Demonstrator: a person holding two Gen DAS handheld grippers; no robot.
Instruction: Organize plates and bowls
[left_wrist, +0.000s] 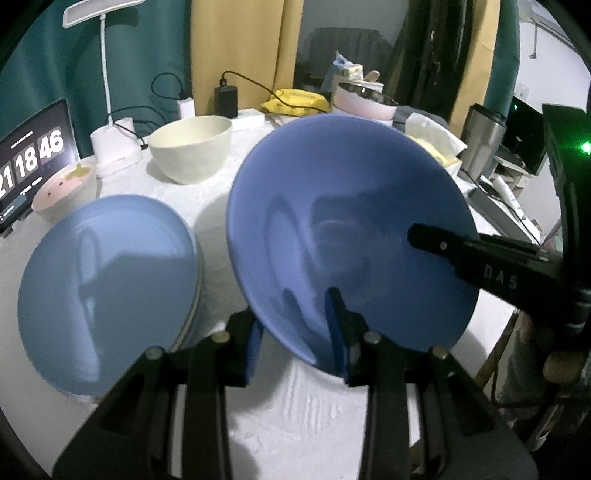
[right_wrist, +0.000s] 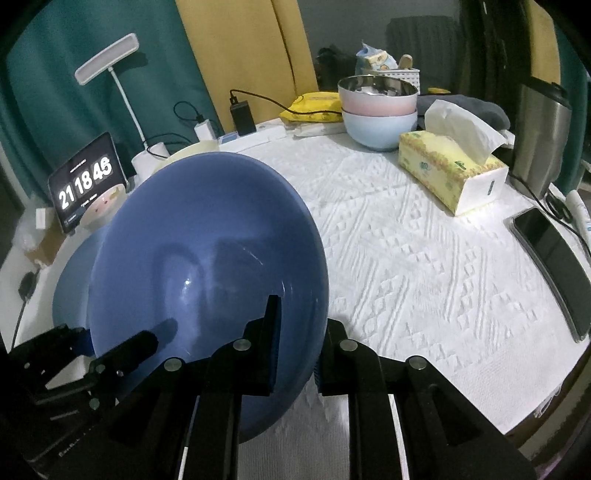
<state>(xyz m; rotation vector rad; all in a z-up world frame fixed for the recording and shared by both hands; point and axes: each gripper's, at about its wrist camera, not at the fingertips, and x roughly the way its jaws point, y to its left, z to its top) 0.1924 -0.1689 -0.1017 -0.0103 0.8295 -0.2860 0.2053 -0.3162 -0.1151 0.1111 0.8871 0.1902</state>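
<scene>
A large dark blue plate (left_wrist: 351, 229) is held tilted above the white table; it also shows in the right wrist view (right_wrist: 207, 258). My left gripper (left_wrist: 295, 332) is shut on its near rim, one finger on each side. My right gripper (right_wrist: 299, 339) is shut on its right rim and shows in the left wrist view as a dark finger (left_wrist: 461, 254) lying on the plate's face. A stack of light blue plates (left_wrist: 107, 291) lies on the table to the left. A cream bowl (left_wrist: 192, 147) stands behind, and a small pink patterned bowl (left_wrist: 64, 190) at the far left.
Stacked pink and pale blue bowls (right_wrist: 380, 110) stand at the back right beside a yellow tissue box (right_wrist: 450, 173). A tablet showing a clock (right_wrist: 86, 182), a lamp (right_wrist: 110, 59), chargers and cables line the back left. A phone (right_wrist: 554, 266) and steel flask (right_wrist: 539, 136) sit at the right edge.
</scene>
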